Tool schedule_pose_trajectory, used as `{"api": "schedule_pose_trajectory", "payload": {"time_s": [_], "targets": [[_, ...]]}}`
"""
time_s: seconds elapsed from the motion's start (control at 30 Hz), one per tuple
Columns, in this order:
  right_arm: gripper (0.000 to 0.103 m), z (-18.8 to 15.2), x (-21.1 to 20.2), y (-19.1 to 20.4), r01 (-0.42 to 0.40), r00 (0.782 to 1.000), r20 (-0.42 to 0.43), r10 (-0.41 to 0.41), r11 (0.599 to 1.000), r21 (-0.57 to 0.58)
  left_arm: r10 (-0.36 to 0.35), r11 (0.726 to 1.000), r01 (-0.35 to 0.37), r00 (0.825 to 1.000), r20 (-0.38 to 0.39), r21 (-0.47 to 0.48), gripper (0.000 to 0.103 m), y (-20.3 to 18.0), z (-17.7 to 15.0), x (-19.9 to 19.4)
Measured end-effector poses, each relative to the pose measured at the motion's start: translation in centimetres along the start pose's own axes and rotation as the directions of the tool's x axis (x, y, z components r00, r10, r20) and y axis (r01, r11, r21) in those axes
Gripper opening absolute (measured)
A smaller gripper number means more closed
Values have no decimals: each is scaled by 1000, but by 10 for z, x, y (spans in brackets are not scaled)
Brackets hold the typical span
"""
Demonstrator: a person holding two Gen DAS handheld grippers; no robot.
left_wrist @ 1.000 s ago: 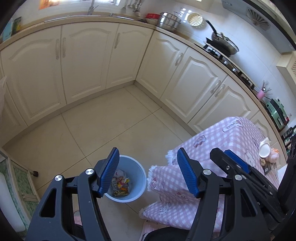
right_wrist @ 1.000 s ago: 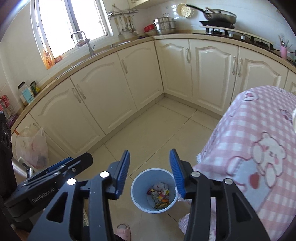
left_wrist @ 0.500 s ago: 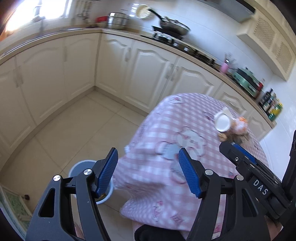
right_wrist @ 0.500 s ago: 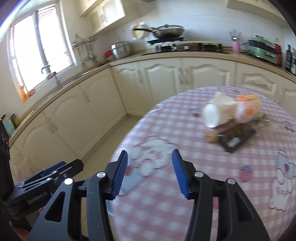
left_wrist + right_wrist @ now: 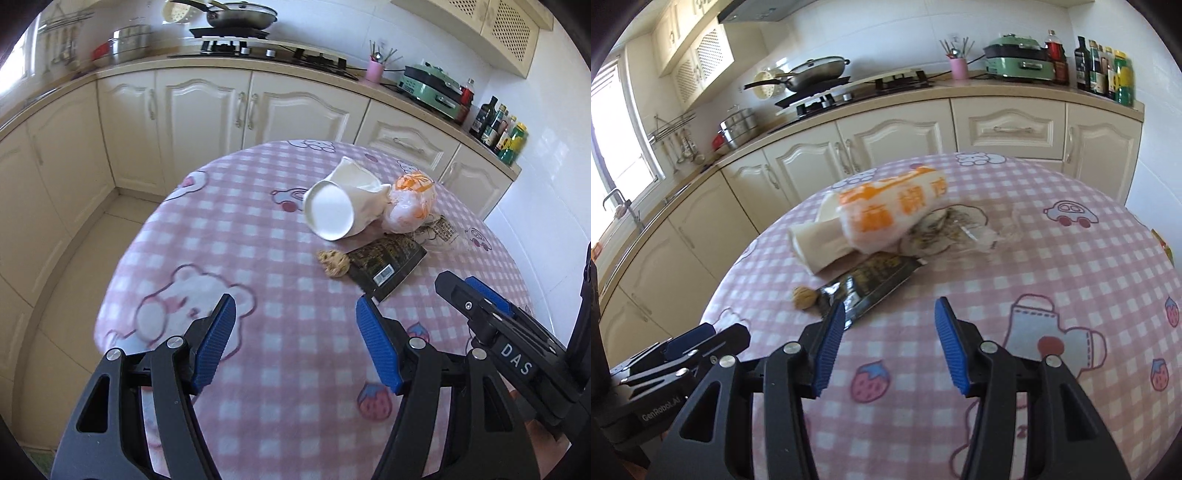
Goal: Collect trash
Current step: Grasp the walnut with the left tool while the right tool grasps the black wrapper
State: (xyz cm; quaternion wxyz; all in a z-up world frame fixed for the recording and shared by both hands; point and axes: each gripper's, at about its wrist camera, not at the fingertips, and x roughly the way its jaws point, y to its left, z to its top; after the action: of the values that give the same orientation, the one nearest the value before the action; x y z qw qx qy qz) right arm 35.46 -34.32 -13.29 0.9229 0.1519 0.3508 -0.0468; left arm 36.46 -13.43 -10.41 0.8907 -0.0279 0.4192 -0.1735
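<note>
- The trash lies in a cluster toward the far side of the round table [image 5: 258, 424], on its pink checked cloth.
- A crushed white paper cup [image 5: 341, 203] lies on its side, touching an orange-and-white wrapper [image 5: 410, 201] on its right.
- Just nearer lie a dark packet [image 5: 389, 267] and, at its left end, a small walnut-like crumb [image 5: 334, 261].
- A clear plastic wrapper [image 5: 960, 230] lies to the right behind them.
- The left gripper [image 5: 295, 343] hovers above the near cloth, jaws apart, holding nothing.
- The right gripper [image 5: 890, 341] has just been opening; nothing is between its jaws, and the packet's near end is just beyond its left finger.
- Behind stands a counter [image 5: 997, 86] with bottles, and a pan [image 5: 240, 16] sits on the stove.
</note>
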Motion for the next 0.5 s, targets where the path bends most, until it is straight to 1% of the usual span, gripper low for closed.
{"api": "schedule_pose_trajectory", "payload": {"time_s": [0.07,0.13,0.2,0.27,0.33,0.4,0.43,0.5], "targets": [[50,5,9,-5,8,1000,-5,-7,1000,10,-9,1000,9,1000,-12,5,65,-5,6,11],[50,6,15,-10,9,1000,-14,-8,1000,19,-23,1000,23,999,-26,11,61,-10,11,24],[50,7,22,-13,5,1000,-27,-5,1000,24,-30,999,31,999,-38,18,52,-15,15,34],[50,8,27,-14,-5,999,-41,7,1000,30,-44,999,45,997,-63,18,46,-19,17,47],[50,10,33,-13,-14,999,-52,16,999,32,-33,999,35,998,-55,32,41,-22,19,53],[50,12,37,-11,-27,998,-61,29,999,33,-37,998,39,998,-53,39,23,-23,21,55],[51,13,40,-10,-40,996,-72,43,998,38,-53,998,55,997,-51,30,23,-21,22,56],[52,13,47,-6,-64,993,-96,69,997,52,-58,998,59,998,-39,29,23,-19,22,55]]}}
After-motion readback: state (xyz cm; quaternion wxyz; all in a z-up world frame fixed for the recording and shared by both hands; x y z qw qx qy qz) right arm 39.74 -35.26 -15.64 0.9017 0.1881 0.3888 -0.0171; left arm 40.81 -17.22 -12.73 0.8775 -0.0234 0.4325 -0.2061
